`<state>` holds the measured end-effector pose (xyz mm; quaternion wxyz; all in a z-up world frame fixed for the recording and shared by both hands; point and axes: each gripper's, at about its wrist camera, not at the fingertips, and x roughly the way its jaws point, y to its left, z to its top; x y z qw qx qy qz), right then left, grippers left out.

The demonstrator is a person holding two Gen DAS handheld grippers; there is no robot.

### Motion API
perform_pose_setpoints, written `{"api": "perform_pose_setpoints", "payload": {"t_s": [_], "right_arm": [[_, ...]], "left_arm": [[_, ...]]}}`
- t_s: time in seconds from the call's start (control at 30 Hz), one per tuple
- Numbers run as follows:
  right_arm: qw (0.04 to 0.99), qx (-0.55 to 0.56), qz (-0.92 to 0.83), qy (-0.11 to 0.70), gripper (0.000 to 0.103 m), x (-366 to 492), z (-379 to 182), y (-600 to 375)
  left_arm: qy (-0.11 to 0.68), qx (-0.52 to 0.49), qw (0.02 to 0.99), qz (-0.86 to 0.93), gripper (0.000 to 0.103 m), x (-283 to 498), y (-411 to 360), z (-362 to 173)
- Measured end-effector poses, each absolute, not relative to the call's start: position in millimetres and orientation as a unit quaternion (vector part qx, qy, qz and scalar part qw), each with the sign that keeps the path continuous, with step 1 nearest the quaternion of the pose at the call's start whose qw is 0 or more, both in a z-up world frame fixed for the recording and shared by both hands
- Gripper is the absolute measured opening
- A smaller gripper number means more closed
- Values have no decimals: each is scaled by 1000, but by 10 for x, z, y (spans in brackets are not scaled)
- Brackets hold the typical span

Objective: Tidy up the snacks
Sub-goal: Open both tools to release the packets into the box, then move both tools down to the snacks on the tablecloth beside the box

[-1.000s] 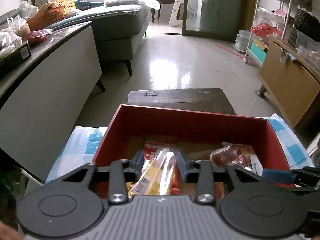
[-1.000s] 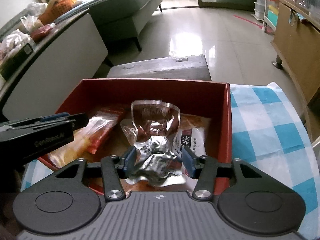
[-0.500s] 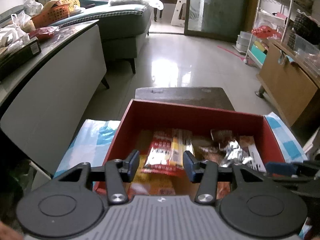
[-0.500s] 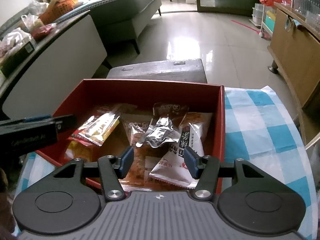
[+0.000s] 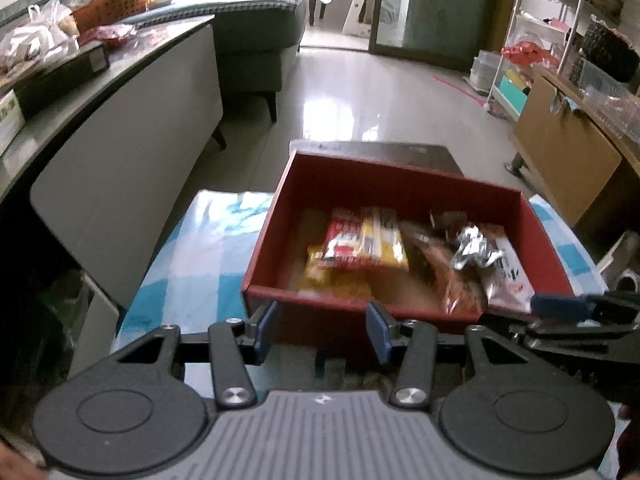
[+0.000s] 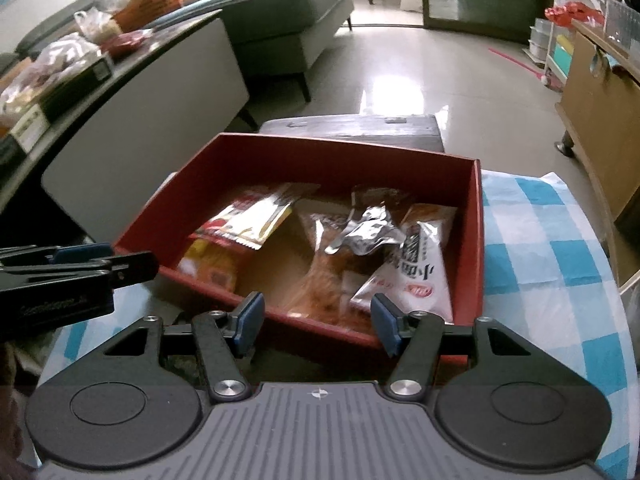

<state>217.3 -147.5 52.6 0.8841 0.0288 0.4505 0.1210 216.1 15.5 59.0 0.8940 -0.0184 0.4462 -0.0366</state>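
My left gripper [image 5: 322, 330] jaws sit spread, holding nothing. My right gripper [image 6: 316, 322] jaws are opening, also holding nothing, both just short of the red box [image 6: 320, 152] of snacks.

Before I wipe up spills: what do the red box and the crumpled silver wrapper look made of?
Red box: probably cardboard, matte red walls, brown unprinted floor showing inside. Silver wrapper: likely metallised plastic film or foil, going by its sharp creases and mirror-like glints. Neither can be confirmed by look alone.
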Motion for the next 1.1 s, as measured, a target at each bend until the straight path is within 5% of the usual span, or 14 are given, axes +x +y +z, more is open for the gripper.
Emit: {"api": "perform_pose_setpoints", "payload": {"t_s": [0.47, 1.1], "right_arm": [[885, 12, 153, 440, 67, 1688, 639, -1304], [847, -16, 215, 485, 76, 1317, 411, -1013]], "left_arm": [[507, 1, 858, -82, 43, 1429, 453, 382], [511, 201, 799, -245, 47, 916, 238, 203]]}}
